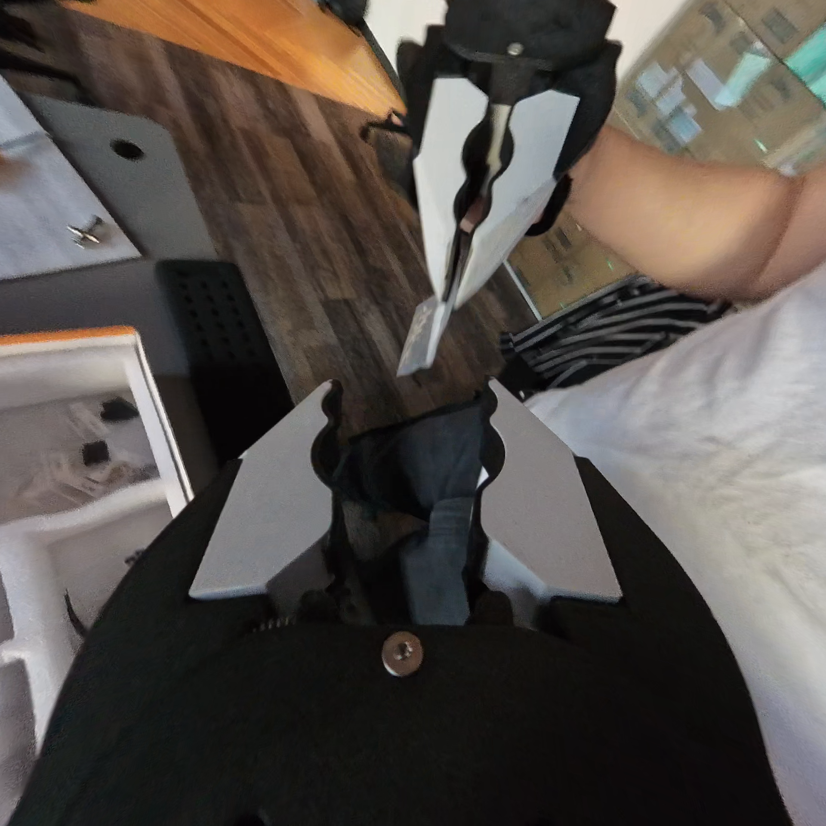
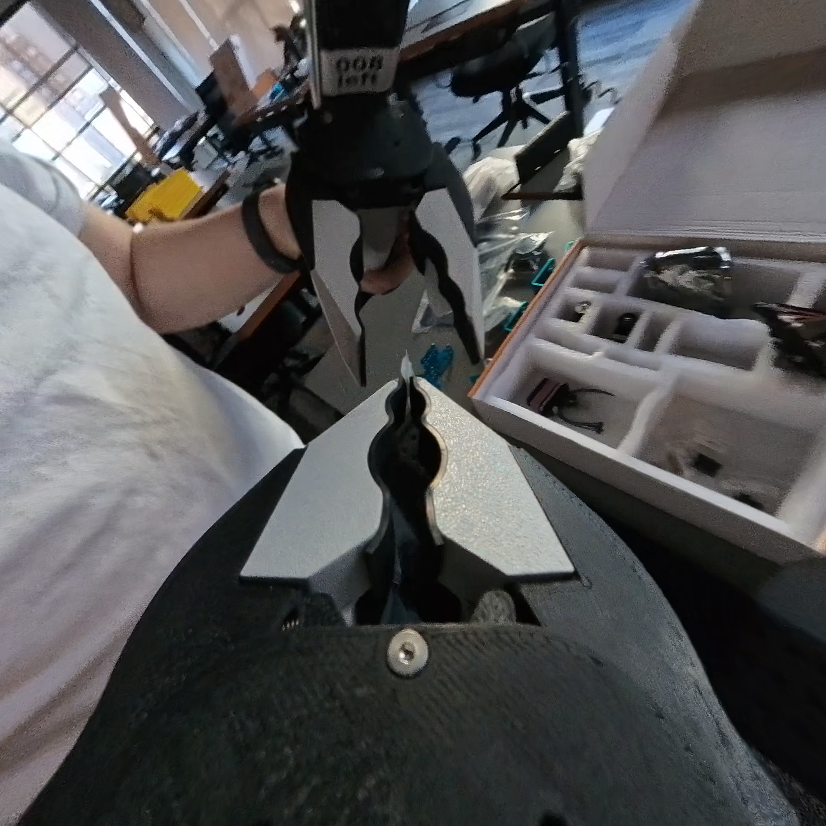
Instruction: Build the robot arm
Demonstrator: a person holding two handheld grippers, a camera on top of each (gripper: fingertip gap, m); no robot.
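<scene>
My right gripper (image 2: 404, 385) is shut on a small thin silvery packet (image 2: 406, 367), which sticks out edge-on past its tips. In the left wrist view the right gripper (image 1: 449, 304) points down toward me, with the flat packet (image 1: 420, 342) hanging from its tips. My left gripper (image 1: 411, 389) is open with nothing between its fingers; only dark cloth and floor show behind them. It sits just below the packet, not touching it. In the right wrist view the left gripper (image 2: 419, 370) hangs open, one finger on each side of the packet's tip.
An open white box with foam compartments (image 2: 581, 451) holding small dark parts lies to the right; it also shows in the left wrist view (image 1: 147, 402). A person's white shirt (image 1: 670, 491) and forearm (image 1: 670, 214) are close by. Blue parts (image 2: 436, 360) lie on the grey surface. The grippers are tip to tip, or close to it.
</scene>
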